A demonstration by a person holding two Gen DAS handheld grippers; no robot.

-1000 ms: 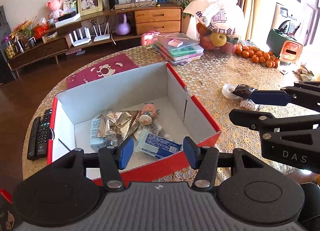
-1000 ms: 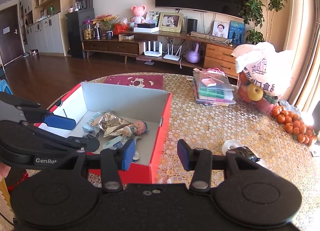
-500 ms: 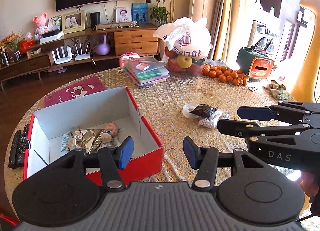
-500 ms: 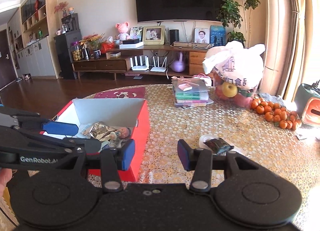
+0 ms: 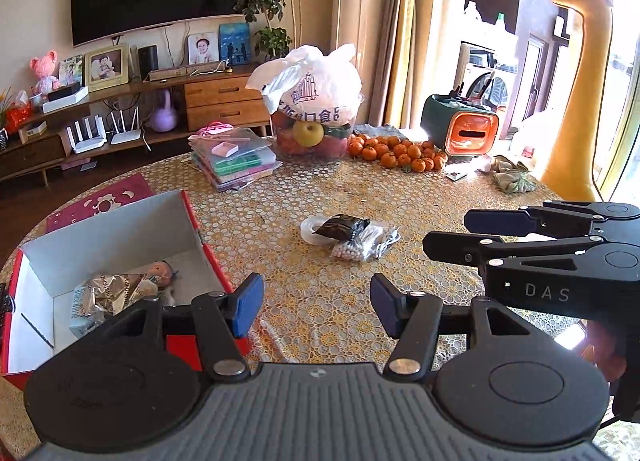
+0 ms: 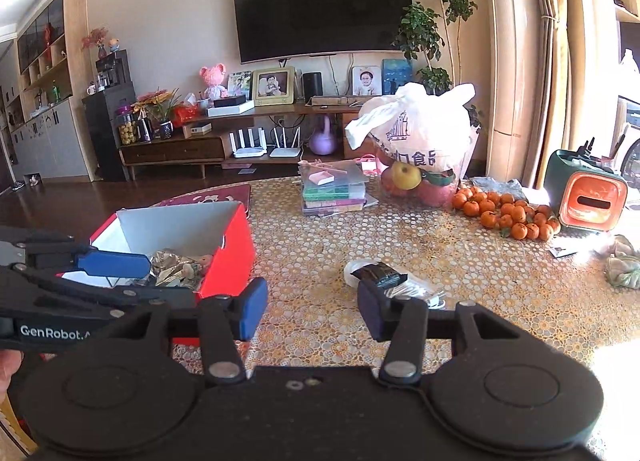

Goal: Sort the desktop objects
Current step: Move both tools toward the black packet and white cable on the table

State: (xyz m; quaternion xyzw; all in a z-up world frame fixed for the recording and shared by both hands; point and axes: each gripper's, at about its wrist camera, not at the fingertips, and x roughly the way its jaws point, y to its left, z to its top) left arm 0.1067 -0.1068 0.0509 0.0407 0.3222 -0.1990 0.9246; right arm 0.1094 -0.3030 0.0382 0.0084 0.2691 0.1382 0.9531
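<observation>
The black packet (image 5: 340, 227) lies on the table (image 5: 420, 197), overlapping a tape roll (image 5: 310, 230) and a bag of swabs (image 5: 362, 245); the red box (image 5: 200, 235) sits well to their left, holding a doll (image 5: 160, 271) and foil wrapper (image 5: 114, 291); my left gripper (image 5: 316, 303) and right gripper (image 6: 312, 311) hang above the table, jaws spread, empty.
</observation>
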